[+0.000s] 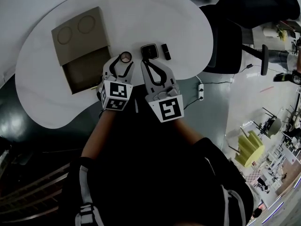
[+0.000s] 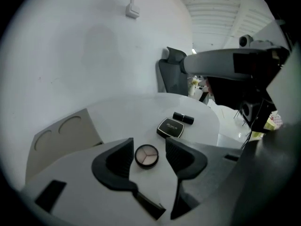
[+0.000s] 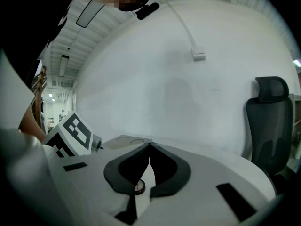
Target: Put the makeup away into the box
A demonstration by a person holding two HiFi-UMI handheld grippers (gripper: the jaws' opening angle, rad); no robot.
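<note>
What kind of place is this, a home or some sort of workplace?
Most likely an office or lab workspace: a white table with a black office chair beside it, and a power strip on the floor.

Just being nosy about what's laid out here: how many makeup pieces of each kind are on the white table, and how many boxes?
Round compact: 1
Square compact: 1
Black tube: 1
Box: 1
Total: 4
</note>
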